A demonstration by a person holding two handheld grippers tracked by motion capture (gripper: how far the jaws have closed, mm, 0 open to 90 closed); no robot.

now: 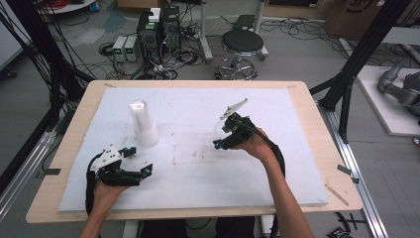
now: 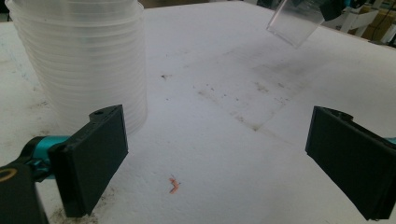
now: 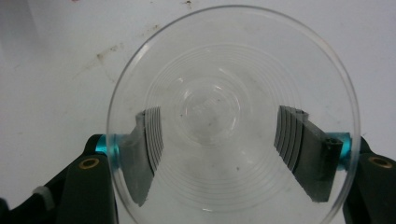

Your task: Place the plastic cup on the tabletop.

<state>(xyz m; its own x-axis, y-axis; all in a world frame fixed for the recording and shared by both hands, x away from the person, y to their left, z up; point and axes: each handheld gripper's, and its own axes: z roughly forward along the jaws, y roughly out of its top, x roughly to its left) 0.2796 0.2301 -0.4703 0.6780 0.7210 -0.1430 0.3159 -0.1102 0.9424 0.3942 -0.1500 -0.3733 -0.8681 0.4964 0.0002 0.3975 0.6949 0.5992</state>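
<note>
**Clear cup held above a white board**

High view: our left gripper point(image 1: 141, 159) rests near the board's point(image 1: 297, 163) front edge, jaws spread, beside stacked cups point(image 1: 142, 123). Left gripper view: nothing between the jaws. Right gripper view: our right gripper point(image 3: 224, 154) clamps one clear cup point(image 3: 233, 65).

A stack of clear plastic cups point(image 1: 143, 124) is standing upside down on the left of the white desk point(image 1: 198, 168). One clear cup point(image 3: 233, 116) is tilting in the air right of it, lifted off the desk.
</note>
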